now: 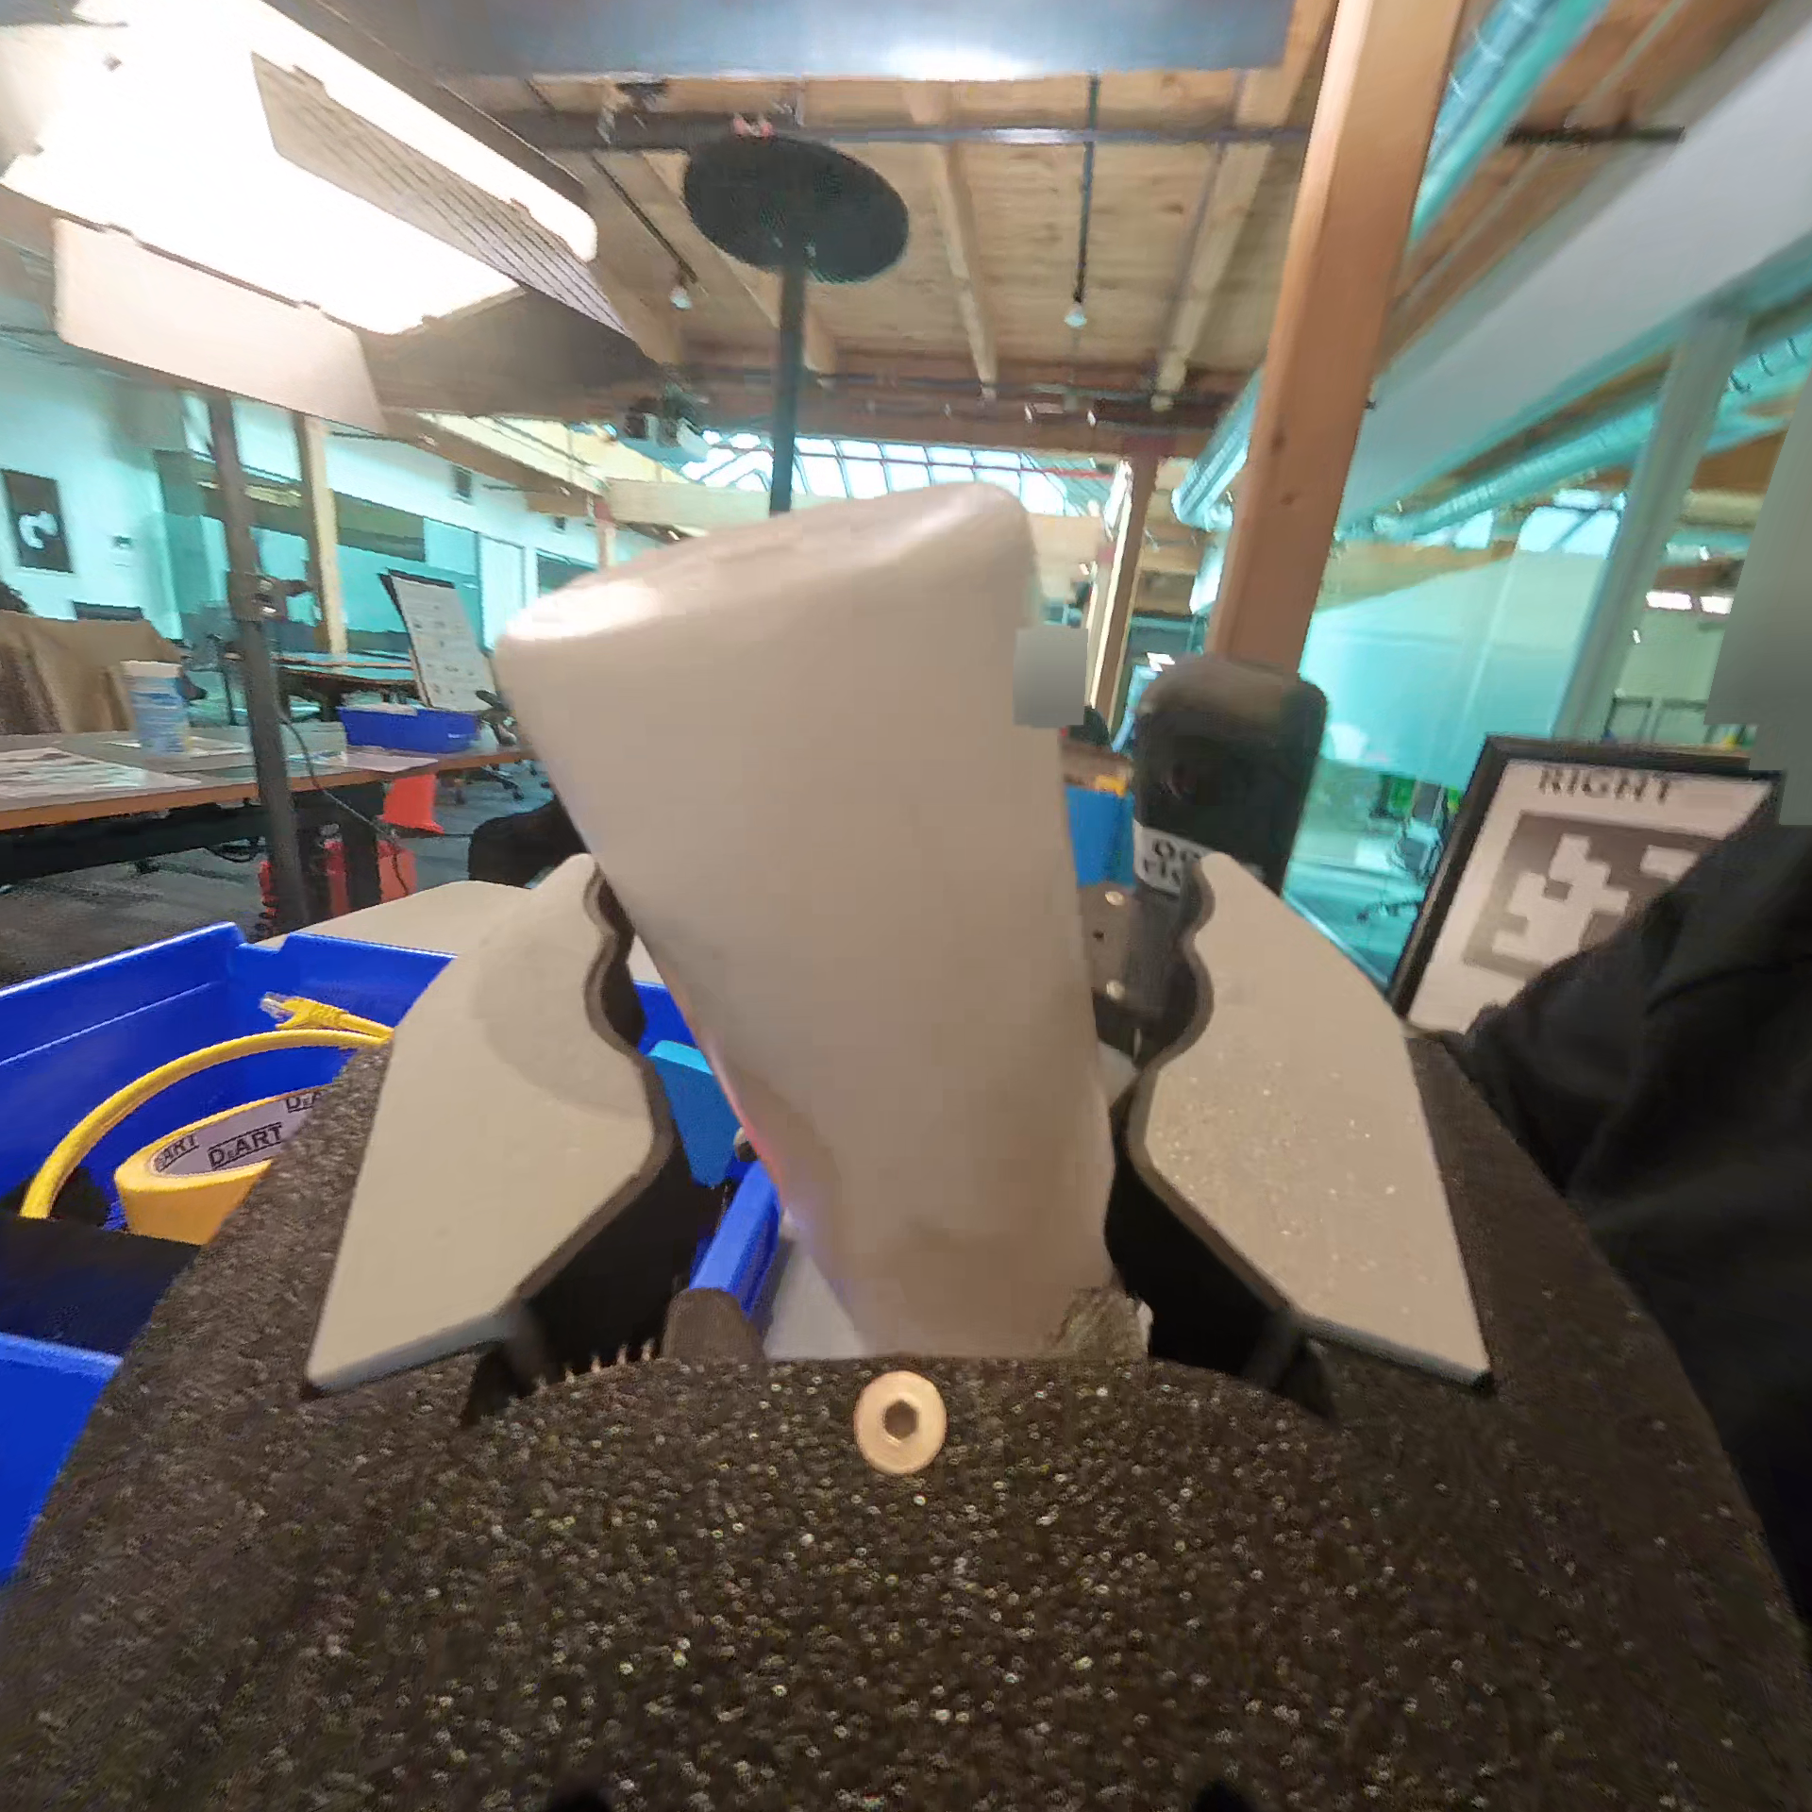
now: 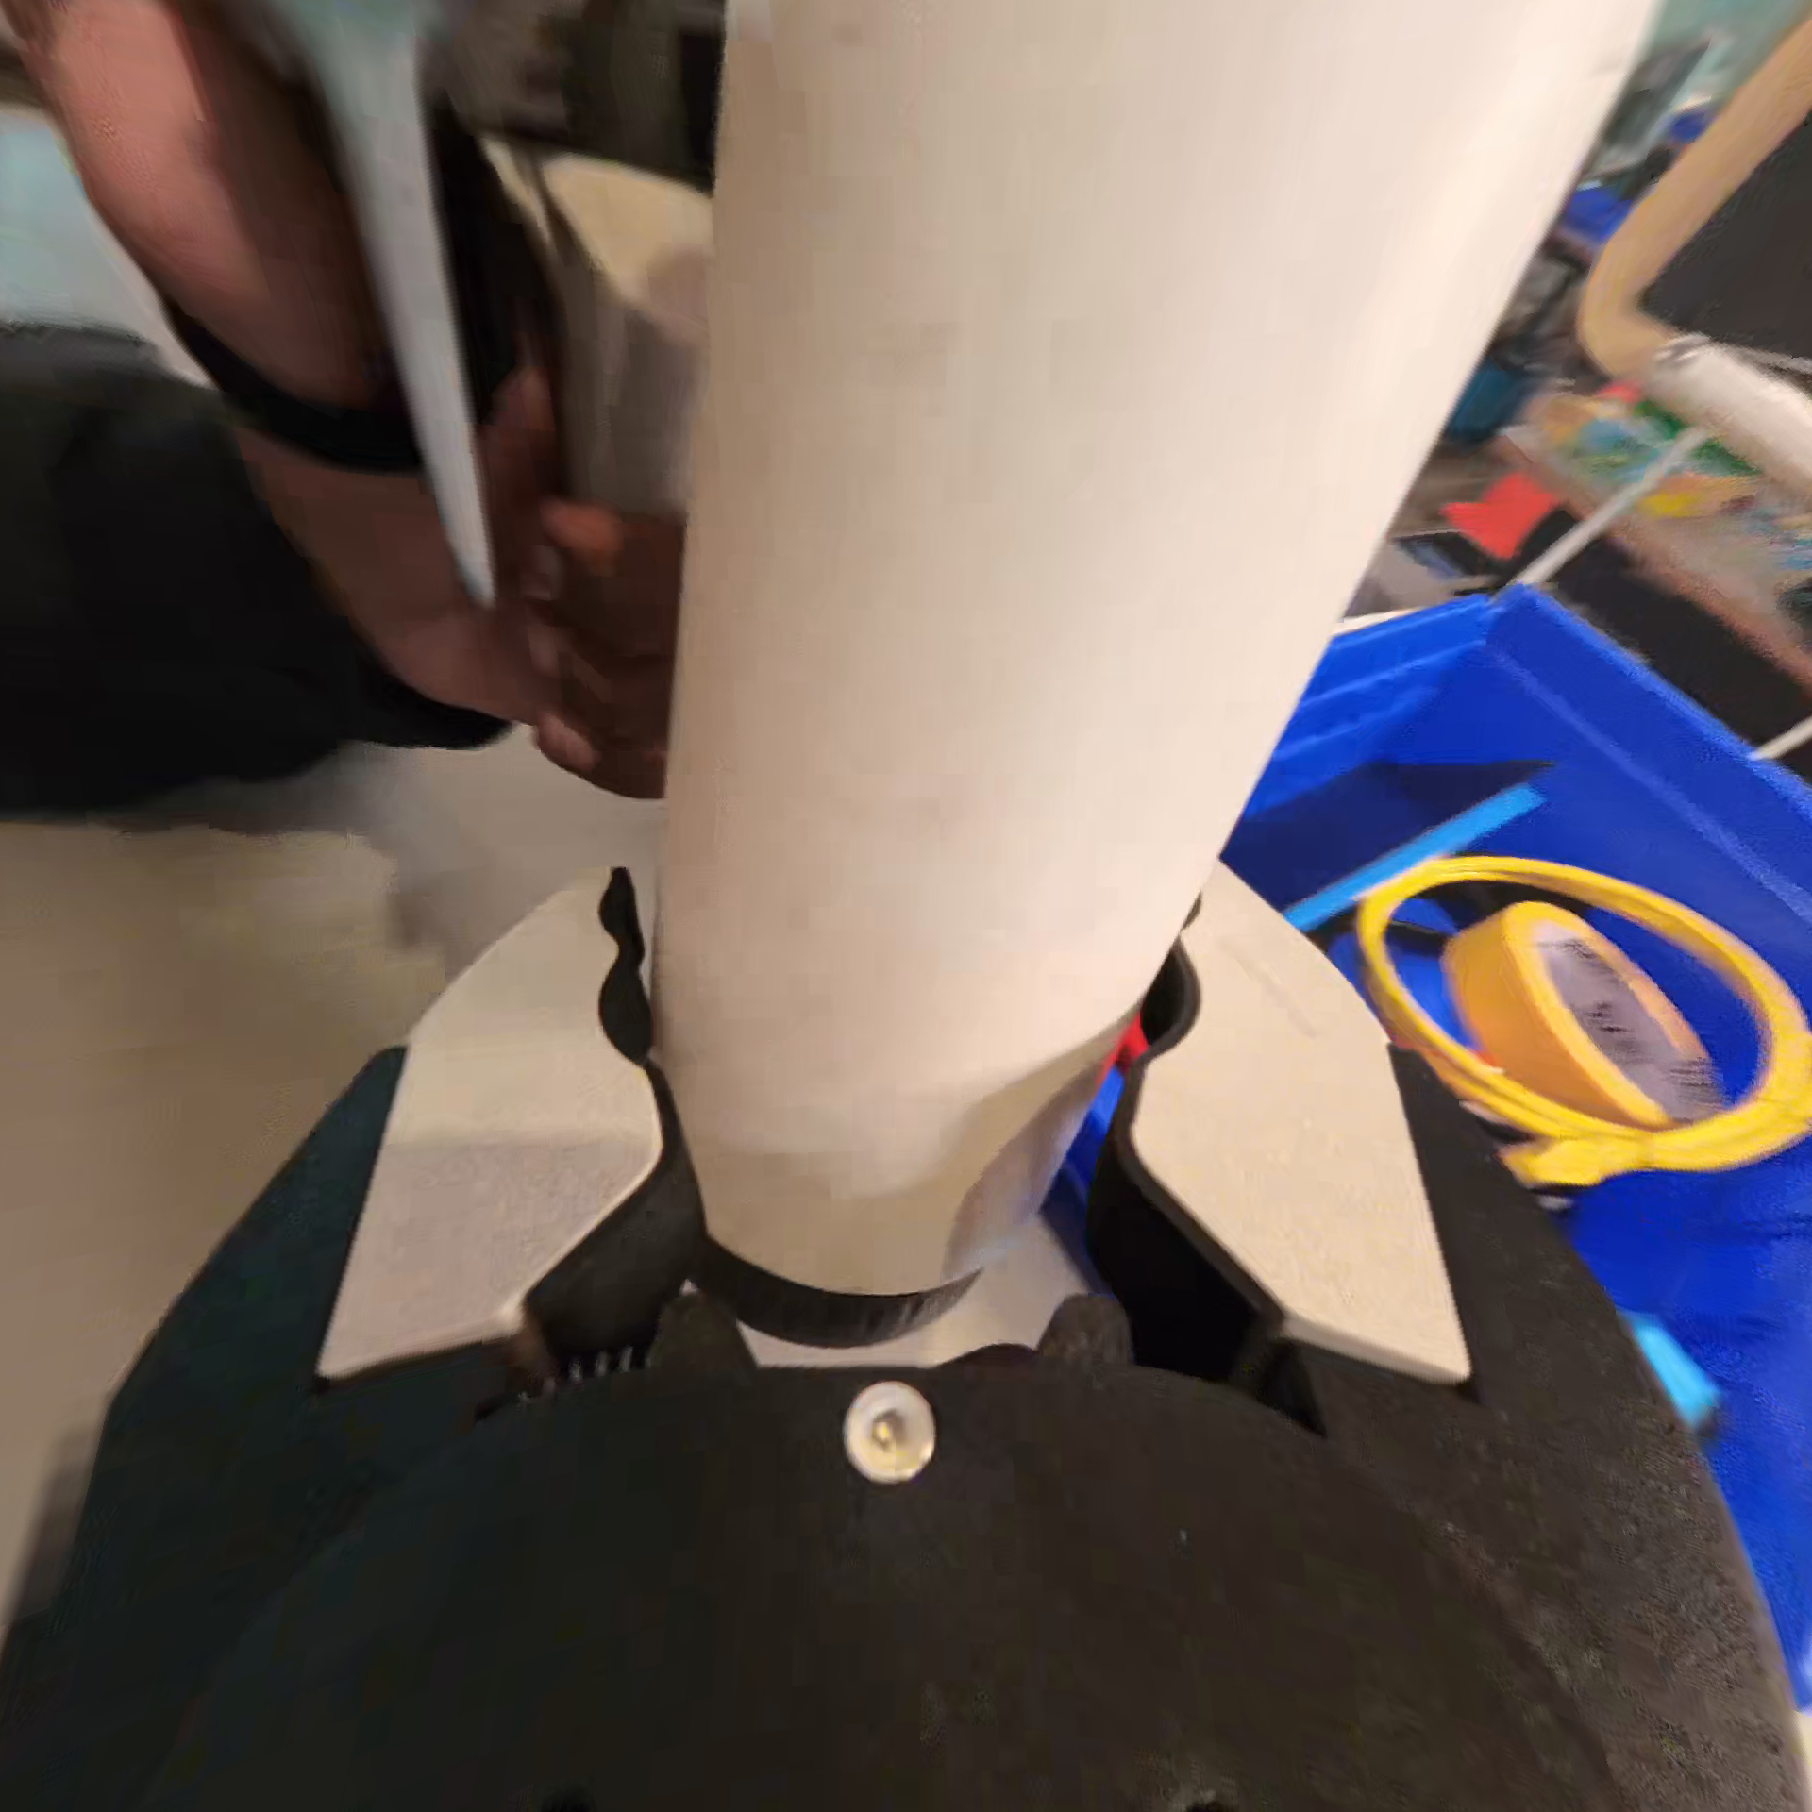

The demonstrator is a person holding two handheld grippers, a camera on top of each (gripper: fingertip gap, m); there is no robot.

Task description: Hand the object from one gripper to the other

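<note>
While the white object (image 1: 824, 882) stands between the two grey fingers of the left gripper (image 1: 897, 941), it leans to the left, so that its side lies against the wavy inner edge of the left finger (image 1: 510, 1108), and on the right side a small gap shows near the tip of the other finger; lower down the object seems to touch that finger too, so I cannot tell surely if this gripper presses it or only surrounds it. In the right wrist view the same white object (image 2: 981, 686) fills the middle of the picture, and the right gripper (image 2: 907, 941) has its fingers set closely on both sides of the narrow lower end, which has a black band (image 2: 833, 1309) around it; the dark inner pads (image 2: 628, 990) touch the object, so this gripper holds it. A little farther, to the left in this view, a hand (image 2: 549, 628) grips the handle of the other tool. Beside and below the grippers stands a blue bin (image 2: 1569, 745) with a roll of yellow tape (image 2: 1559, 1020) and a yellow cable (image 2: 1608, 1118) coiled around it. Far behind, in the left wrist view, there are a black stand (image 1: 789, 392), a wooden post (image 1: 1324, 343) and a framed marker card (image 1: 1559, 882).
</note>
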